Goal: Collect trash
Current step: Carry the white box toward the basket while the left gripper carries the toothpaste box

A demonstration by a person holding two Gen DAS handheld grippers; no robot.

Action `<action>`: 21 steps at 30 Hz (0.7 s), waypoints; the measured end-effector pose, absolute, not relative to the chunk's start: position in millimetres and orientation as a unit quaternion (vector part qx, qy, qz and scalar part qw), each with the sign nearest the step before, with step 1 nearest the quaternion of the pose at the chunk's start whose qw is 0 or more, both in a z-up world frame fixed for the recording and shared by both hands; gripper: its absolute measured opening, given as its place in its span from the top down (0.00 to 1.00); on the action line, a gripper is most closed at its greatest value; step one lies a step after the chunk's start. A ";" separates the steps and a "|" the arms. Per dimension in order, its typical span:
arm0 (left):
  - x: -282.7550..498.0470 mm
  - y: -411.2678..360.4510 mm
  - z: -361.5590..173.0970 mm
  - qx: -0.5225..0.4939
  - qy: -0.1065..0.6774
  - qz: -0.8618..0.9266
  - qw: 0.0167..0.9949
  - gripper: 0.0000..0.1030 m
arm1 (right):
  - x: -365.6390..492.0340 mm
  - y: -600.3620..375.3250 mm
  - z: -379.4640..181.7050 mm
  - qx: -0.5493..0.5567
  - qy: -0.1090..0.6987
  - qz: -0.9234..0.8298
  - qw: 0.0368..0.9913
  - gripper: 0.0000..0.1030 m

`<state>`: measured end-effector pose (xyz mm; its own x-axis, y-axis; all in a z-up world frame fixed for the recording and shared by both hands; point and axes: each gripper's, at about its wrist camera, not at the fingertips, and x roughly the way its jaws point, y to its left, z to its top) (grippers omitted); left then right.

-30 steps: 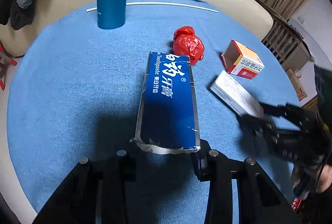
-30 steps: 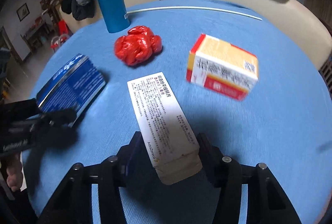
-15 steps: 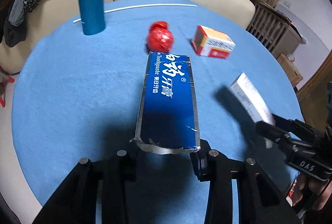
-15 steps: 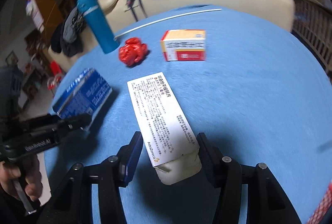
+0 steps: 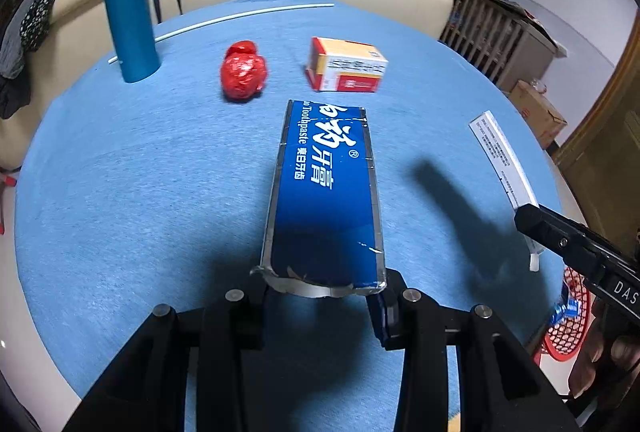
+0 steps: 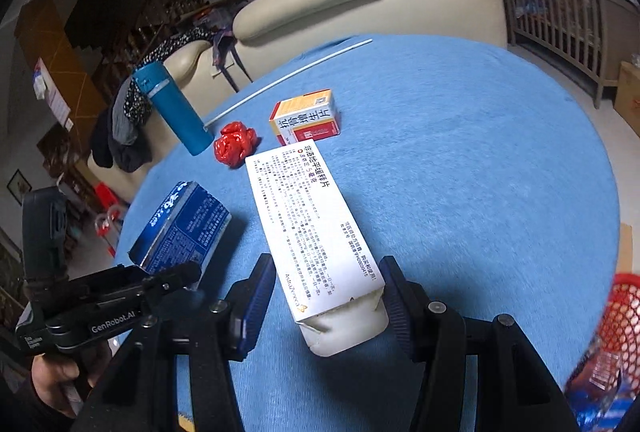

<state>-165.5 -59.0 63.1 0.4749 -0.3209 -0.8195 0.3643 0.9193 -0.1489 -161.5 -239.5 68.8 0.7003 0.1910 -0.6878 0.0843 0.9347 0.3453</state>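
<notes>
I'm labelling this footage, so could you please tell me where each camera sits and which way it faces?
Left wrist: on left gripper, facing down over blue toothpaste carton; right gripper shows.
Right wrist: on right gripper, facing down over white medicine box; left gripper and hand show.
Shared: red crumpled bag, teal flask.

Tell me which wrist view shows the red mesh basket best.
Neither is great; the left wrist view is better. The red mesh basket sits beyond the table edge at lower right, showing rim, mesh and a blue wrapper inside, part hidden by the right tool. The right wrist view catches only a blurred slice at its right edge.
</notes>
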 end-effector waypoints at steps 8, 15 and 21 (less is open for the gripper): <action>-188.7 -79.4 67.1 0.041 0.467 -0.221 0.855 0.61 | -199.8 -252.0 78.2 0.193 0.366 0.005 0.910 0.45; -207.0 -95.3 75.0 0.055 0.460 -0.240 0.854 0.61 | -237.1 -258.9 94.9 0.189 0.343 -0.017 0.920 0.45; -216.9 -105.9 78.1 0.064 0.456 -0.249 0.852 0.61 | -258.7 -267.9 96.9 0.190 0.336 -0.035 0.922 0.45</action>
<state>-216.9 -105.9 78.1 0.4599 -0.3664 -0.8089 0.4833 0.8674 -0.1181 -258.7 -267.9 96.9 0.7719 0.0627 -0.6326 0.1923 0.9255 0.3264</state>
